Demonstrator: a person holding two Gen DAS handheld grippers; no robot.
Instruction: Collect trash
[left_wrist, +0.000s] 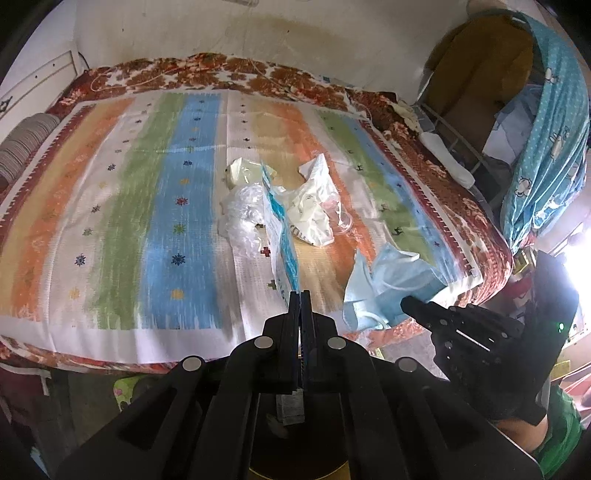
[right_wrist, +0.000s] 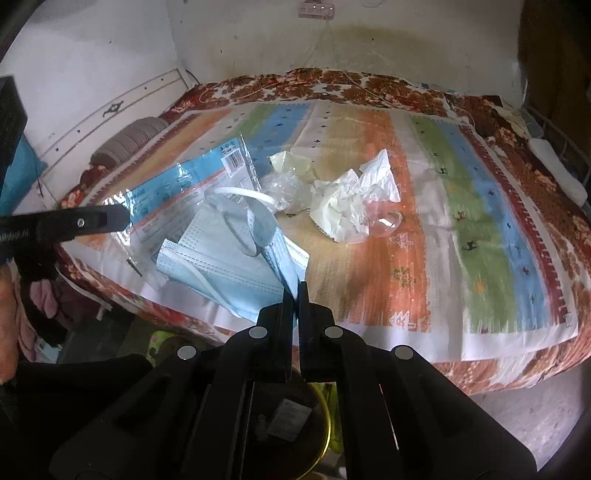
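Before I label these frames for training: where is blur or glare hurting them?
Left wrist view: blown-out glare at the right edge behind the right gripper; streaky blur across the bedspread. Right wrist view: similar blur on the bedspread, face mask fairly sharp; fisheye bending in both.

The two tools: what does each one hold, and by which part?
The left tool is shut on the plastic wrapper, pinching its near edge. The right tool is shut on the blue face mask, pinching one corner.

One blue face mask (right_wrist: 236, 266), one printed wrapper (right_wrist: 207, 177), perhaps three crumpled bags (right_wrist: 347, 210)
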